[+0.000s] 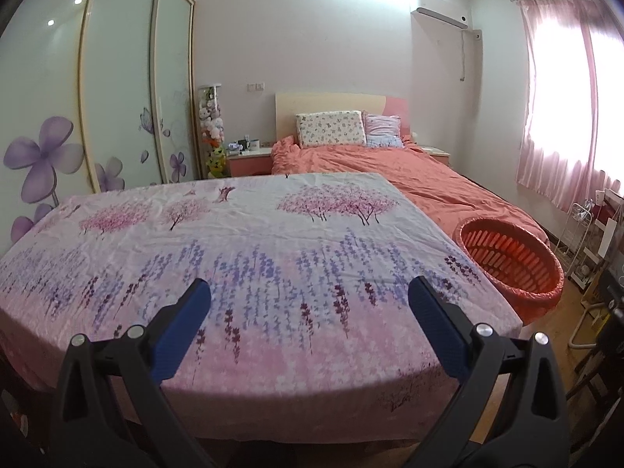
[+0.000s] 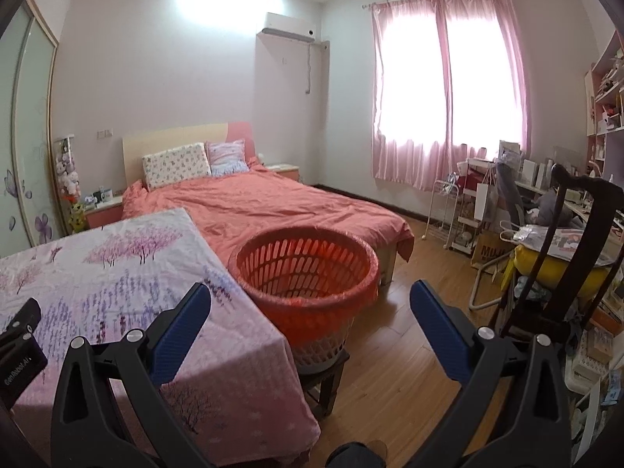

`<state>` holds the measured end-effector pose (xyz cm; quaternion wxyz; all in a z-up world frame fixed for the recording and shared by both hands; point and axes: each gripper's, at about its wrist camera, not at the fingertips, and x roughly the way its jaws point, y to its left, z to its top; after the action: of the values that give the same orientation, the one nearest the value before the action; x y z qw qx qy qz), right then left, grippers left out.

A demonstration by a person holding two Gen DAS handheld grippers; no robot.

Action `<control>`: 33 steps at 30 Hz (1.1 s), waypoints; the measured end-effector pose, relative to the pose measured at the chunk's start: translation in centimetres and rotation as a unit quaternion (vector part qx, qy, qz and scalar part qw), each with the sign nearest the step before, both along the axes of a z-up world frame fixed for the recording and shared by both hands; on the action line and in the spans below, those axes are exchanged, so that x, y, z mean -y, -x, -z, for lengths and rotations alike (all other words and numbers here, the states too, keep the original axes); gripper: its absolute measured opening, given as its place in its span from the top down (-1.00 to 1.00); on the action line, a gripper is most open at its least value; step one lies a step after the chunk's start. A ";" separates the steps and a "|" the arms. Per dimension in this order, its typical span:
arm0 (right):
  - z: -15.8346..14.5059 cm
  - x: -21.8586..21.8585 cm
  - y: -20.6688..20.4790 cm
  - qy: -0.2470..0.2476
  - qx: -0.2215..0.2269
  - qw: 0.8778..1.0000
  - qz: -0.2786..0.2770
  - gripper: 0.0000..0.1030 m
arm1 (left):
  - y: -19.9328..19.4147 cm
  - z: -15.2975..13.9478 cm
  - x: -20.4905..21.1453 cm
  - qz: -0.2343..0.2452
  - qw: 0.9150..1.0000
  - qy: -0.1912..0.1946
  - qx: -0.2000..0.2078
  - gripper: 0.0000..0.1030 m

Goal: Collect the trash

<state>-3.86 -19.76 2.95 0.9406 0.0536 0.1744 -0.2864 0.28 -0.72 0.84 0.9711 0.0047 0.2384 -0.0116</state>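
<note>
A round basket lined with an orange-red bag [image 2: 308,269] stands on a small dark stool beside the table's right edge; it also shows in the left wrist view [image 1: 511,261]. A table covered with a pink and purple floral cloth [image 1: 241,241] fills the left wrist view; no trash shows on it. My left gripper [image 1: 310,292] is open and empty above the table's near edge. My right gripper [image 2: 310,294] is open and empty, held in front of the basket over the table's right corner [image 2: 234,351]. Part of the left gripper's body [image 2: 19,343] shows at the left edge of the right wrist view.
A bed with an orange-pink cover [image 2: 273,206] lies behind the table and basket. A wardrobe with flower-printed sliding doors [image 1: 117,97] stands at left. A dark wooden chair [image 2: 565,257], a cluttered desk and a white wire rack [image 2: 444,210] stand at right on the wooden floor.
</note>
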 end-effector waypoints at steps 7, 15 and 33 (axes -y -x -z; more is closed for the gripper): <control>1.2 -0.3 0.1 -0.021 -0.032 0.999 0.000 -0.96 | 0.0 1.0 -0.9 -0.009 0.999 0.019 -0.029 -0.92; 1.6 -0.5 0.4 -0.021 -0.037 0.999 -0.004 -0.96 | 0.4 1.3 -0.9 -0.008 0.999 0.020 -0.033 -0.92; 1.8 -0.3 0.1 -0.027 -0.049 0.998 -0.006 -0.96 | 0.3 1.7 -0.9 -0.010 0.999 0.013 -0.043 -0.92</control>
<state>-4.00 -19.43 1.12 0.9309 0.0635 0.2280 -0.2782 -0.02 0.16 -0.89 0.9601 -0.0111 0.2795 -0.0051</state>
